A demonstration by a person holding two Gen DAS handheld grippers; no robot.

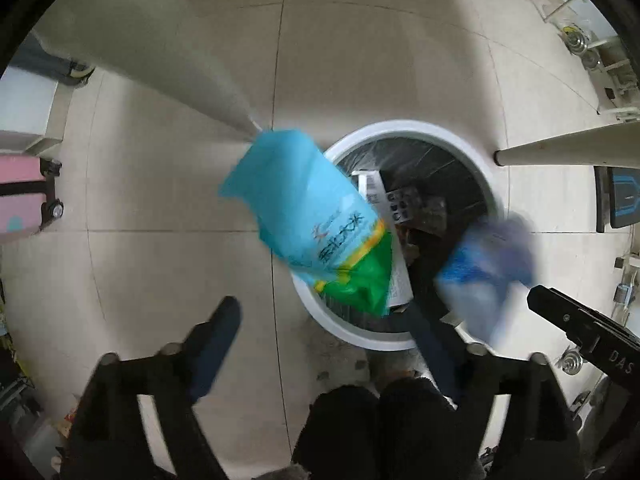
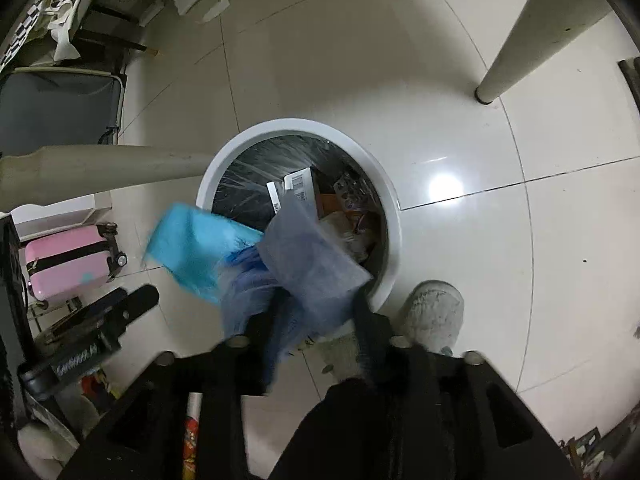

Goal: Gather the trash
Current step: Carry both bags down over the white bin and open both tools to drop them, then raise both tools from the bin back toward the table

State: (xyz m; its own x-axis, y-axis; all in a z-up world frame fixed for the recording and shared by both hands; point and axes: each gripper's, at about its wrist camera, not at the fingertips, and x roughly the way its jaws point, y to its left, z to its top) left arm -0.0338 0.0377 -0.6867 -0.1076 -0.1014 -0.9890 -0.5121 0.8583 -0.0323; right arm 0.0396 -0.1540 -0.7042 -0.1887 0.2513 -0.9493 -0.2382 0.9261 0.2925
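Left hand-held gripper (image 1: 320,344) spread, blue bag (image 1: 308,216) loose above bin (image 1: 404,130); right hand-held gripper (image 2: 316,320) spread around clear bag (image 2: 316,264). Keep both centred over opening.

Glossy pale tiled floor (image 2: 460,80), table legs (image 2: 520,40), pink suitcase (image 2: 68,264)

Left tool (image 1: 320,332) spread wide; right tool (image 2: 316,320) parted.

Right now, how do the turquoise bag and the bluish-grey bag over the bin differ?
The turquoise bag is opaque with green, yellow and printed text; the bluish-grey bag looks translucent and plain. The turquoise bag hangs clear of the left tool's fingers; the bluish-grey bag sits between the right tool's. Both are over the white bin.
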